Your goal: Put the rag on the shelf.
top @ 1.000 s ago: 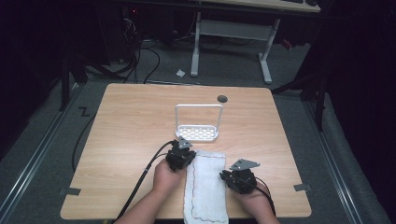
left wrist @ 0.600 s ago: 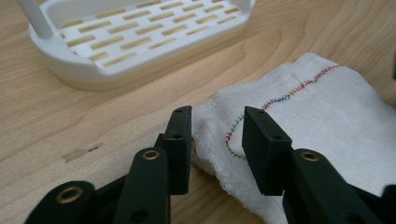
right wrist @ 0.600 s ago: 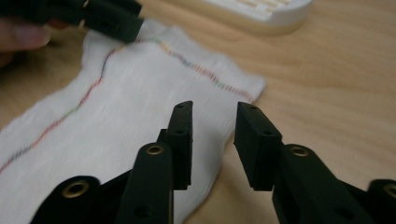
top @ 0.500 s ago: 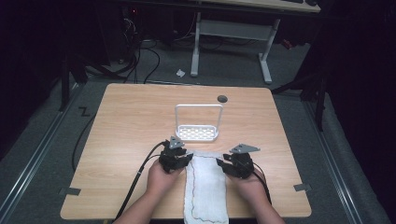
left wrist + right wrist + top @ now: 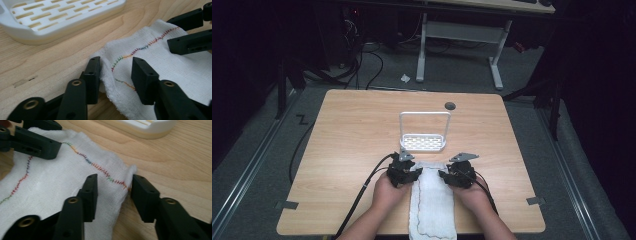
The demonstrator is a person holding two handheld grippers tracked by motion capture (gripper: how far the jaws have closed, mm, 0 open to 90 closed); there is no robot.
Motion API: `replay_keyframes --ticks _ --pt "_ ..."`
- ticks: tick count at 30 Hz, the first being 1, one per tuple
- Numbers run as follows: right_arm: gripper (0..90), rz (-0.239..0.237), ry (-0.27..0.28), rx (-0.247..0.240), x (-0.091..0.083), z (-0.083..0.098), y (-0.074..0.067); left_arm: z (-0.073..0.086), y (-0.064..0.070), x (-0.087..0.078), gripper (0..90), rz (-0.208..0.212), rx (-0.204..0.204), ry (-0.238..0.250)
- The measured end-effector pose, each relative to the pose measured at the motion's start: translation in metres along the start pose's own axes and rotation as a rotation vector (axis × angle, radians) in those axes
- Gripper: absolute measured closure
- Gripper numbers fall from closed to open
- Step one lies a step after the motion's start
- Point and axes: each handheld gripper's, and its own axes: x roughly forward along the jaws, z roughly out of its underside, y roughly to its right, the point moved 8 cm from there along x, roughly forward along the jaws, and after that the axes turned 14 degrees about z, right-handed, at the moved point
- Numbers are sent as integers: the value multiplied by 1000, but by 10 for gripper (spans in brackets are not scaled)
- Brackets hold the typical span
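Note:
A long white cloth with a coloured stitched edge lies at the table's near middle. My left gripper sits at its far left corner. In the left gripper view that gripper is open, its jaws either side of the raised cloth corner. My right gripper sits at the far right corner. Its own view shows the right gripper open too, jaws straddling the cloth edge. Each gripper view also shows the other gripper's jaws farther off.
A white slotted rack with an upright handle stands just beyond the cloth, close to both grippers. A small dark disc lies near the far edge of the wooden table. Cables trail off the near left edge.
My right gripper has moved forward and a little left to the cloth's far right corner. The left gripper has shifted slightly right onto the far left corner.

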Motion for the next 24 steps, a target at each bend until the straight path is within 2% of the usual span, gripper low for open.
replay_keyframes --ticks 1,3,4,5,8,11,16,18,23,24 --pt "666 -3 7 5 -1 1 -2 1 1 0 651 -1 -13 7" --pt "701 -12 8 12 -2 1 -4 1 1 0 714 -1 -16 10" --pt "758 -26 18 17 -2 2 -6 2 2 0 742 3 -21 17" --pt "785 -35 21 23 -2 2 -6 3 2 0 771 14 -42 28" --pt "818 -38 38 22 -2 3 -8 4 1 0 830 36 -73 45" --pt "835 -38 47 24 -3 3 -8 4 2 -2 852 39 -73 55" --pt "840 -36 92 35 -10 -2 -7 -10 6 -12 856 66 -68 138" --pt "840 -35 115 45 -15 -6 -7 -12 7 -15 856 64 -61 146" --pt "840 -29 161 46 -25 -15 -6 -26 13 -26 857 59 -28 184" --pt "840 -28 186 46 -30 -20 -5 -32 14 -31 857 57 -14 203"
